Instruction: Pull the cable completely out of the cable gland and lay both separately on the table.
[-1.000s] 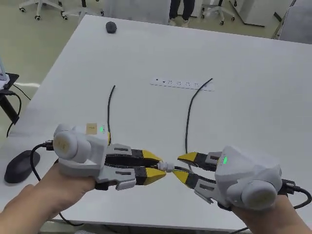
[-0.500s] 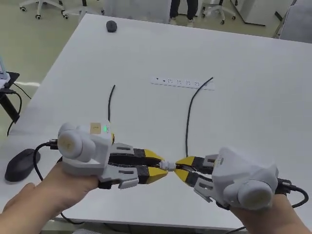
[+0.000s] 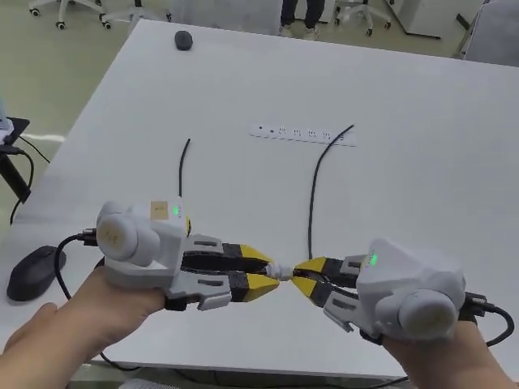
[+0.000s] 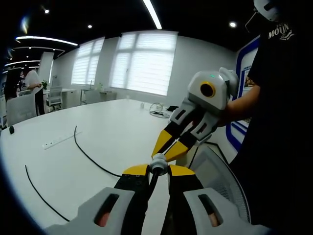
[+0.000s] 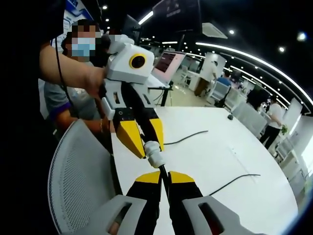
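Now that the right claw [image 3: 302,274] has clenched, the cable [image 3: 311,203] is being pinched just beside the left claw [image 3: 268,272] gripping the cable gland [image 3: 283,271]; pulling can start.

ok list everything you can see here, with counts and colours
table: 1, white, under everything
power strip: 1, white, mid table
cable: 1, black, runs from near the strip's right end to the right jaws
loose cable: 1, black, lying left of that one
cable gland: 1, white, between the two grippers
mouse: 1, black, beside the left hand
small dark object: 1, far end of the table
office chairs: several, white, on the floor beyond the table
left gripper: 1, white with yellow jaws, shut on the cable gland
right gripper: 1, same colours, shut on the cable
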Demonstrator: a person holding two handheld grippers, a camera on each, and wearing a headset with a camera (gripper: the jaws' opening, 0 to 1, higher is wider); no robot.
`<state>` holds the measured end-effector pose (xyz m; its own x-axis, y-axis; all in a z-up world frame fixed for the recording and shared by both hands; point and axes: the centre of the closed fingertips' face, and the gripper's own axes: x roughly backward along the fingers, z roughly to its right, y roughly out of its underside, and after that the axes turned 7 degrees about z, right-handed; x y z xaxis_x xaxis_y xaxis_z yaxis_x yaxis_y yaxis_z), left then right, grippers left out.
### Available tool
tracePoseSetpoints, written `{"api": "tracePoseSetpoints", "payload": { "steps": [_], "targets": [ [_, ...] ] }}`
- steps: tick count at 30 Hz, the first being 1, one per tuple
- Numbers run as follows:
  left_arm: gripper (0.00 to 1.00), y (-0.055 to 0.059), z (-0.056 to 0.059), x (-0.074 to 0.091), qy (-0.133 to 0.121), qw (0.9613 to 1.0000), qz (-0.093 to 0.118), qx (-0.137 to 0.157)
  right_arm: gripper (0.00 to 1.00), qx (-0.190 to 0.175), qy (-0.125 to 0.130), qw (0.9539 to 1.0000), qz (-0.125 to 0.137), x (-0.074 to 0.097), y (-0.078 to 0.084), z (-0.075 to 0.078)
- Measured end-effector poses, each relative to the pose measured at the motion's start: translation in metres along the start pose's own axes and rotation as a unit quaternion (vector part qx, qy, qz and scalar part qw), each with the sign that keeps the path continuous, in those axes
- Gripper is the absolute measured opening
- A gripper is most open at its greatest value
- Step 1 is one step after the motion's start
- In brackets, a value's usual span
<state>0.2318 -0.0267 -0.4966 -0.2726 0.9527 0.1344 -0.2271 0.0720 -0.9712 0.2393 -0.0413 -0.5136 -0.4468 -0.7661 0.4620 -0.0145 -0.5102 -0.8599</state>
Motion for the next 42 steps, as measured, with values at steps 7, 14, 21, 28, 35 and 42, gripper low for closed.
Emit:
{"api": "tracePoseSetpoints", "payload": {
  "steps": [7, 14, 21, 28, 35, 42],
  "targets": [
    [0.15, -0.002, -0.003, 0.0, -0.005, 1.0, 0.002, -0.001, 0.0, -0.023, 0.018, 0.9996, -0.004, 0.002, 0.005, 0.006],
    [0.15, -0.004, -0.006, 0.003, -0.012, 0.9999, 0.009, 0.006, 0.0, -0.091, 0.045, 0.9948, 0.002, 0.007, 0.017, 0.02],
    [0.15, -0.007, -0.008, 0.002, -0.015, 0.9997, 0.014, 0.01, 0.0, -0.183, 0.089, 0.979, 0.012, 0.015, 0.039, 0.034],
    [0.15, -0.005, -0.007, -0.003, -0.012, 0.9998, 0.009, 0.009, 0.0, -0.283, 0.131, 0.95, 0.018, 0.022, 0.064, 0.039],
    [0.15, 0.001, -0.007, -0.007, -0.013, 0.9999, -0.003, 0.006, 0.0, -0.343, 0.15, 0.9273, 0.016, 0.022, 0.082, 0.035],
    [0.15, 0.004, -0.01, -0.007, -0.013, 0.9998, -0.006, 0.011, 0.0, -0.382, 0.155, 0.9111, 0.021, 0.023, 0.091, 0.036]
  ]
}}
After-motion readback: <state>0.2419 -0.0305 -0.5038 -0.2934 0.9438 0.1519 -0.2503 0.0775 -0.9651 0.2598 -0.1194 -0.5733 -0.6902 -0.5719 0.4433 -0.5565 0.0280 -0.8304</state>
